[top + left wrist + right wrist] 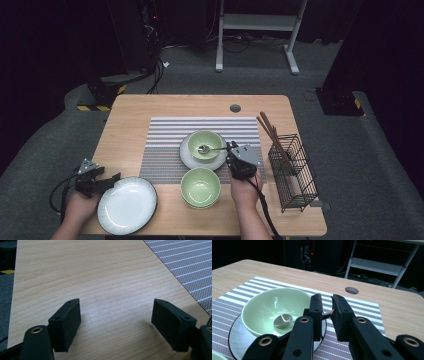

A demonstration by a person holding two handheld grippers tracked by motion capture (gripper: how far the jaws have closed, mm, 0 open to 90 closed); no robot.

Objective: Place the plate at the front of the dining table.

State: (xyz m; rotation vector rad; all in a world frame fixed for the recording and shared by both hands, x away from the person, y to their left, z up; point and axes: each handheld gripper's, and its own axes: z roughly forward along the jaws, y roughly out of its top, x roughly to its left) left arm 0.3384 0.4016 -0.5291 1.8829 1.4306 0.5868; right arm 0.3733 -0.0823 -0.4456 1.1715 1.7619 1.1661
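Observation:
A pale green bowl (213,138) (262,303) stands on a white saucer (187,158) (235,336) in the middle of the striped mat (165,135). A metal spoon (203,148) (282,320) lies in that bowl, its handle reaching out over the right rim. My right gripper (229,148) (327,305) is shut on the tip of that handle, just right of the bowl. My left gripper (111,174) (116,315) rests open over bare wood at the front left, with nothing between its jaws, beside a white plate (127,205).
A second green bowl (200,186) sits at the mat's front edge, close to my right hand. A black wire basket (295,172) with brown chopsticks (272,132) stands at the table's right side. A cable hole (235,108) lies near the far edge.

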